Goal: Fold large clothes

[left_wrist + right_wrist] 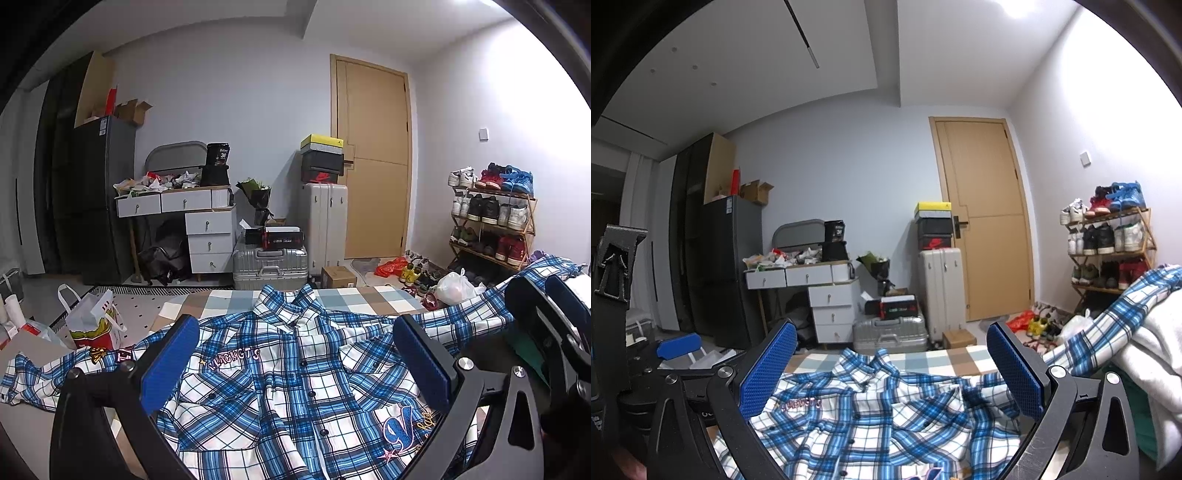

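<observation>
Where suitcases [271, 263] crowd: shirt [295, 387].

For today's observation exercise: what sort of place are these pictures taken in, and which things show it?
Most likely a lived-in room of a home, by its entrance: a shoe rack full of trainers beside a wooden door, suitcases, and a plaid shirt spread out for folding.

shirt [295, 380] | blue-white plaid, buttoned | front up, flat, sleeves spread

The shirt [295, 376] is lying spread on the table [369, 295], collar pointing away; beyond it suitcases [271, 267] are standing left of the door [373, 162], the shoe rack [493, 221] to its right.
</observation>
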Motion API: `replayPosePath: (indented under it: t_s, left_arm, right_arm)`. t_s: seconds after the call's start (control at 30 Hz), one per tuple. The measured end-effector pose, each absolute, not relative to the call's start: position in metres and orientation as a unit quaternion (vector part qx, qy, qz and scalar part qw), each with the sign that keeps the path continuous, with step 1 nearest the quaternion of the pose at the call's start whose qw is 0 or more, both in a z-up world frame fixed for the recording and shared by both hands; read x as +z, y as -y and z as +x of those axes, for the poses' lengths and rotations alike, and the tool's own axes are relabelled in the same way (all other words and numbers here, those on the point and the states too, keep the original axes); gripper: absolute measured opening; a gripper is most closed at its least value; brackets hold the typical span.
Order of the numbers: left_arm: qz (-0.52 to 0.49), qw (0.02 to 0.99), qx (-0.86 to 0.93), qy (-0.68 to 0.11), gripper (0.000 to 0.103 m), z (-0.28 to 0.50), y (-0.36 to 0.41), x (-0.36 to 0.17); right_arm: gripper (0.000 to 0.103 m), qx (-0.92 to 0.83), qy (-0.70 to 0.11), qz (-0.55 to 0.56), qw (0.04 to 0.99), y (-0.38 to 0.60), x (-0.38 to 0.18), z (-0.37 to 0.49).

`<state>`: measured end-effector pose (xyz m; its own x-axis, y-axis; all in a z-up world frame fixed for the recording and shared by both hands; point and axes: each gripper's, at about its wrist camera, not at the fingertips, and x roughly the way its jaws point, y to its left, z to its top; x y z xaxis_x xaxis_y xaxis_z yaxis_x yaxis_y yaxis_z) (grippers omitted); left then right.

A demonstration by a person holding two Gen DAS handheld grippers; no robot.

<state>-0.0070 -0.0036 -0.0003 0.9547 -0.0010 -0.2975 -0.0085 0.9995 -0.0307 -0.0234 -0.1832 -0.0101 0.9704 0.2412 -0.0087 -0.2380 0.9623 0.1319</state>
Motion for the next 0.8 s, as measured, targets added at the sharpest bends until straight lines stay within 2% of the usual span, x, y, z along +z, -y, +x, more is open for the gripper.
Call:
replayPosePath:
  t_s: [0.8]
  left_arm:
    - [-0.014,0.988,0.004,-0.152,0.102,-0.0077,0.0015,-0.0002]
  right_arm:
    - [0.103,0.121,-0.019,0.071,0.990,0.1845,-0.0129,-0.0180]
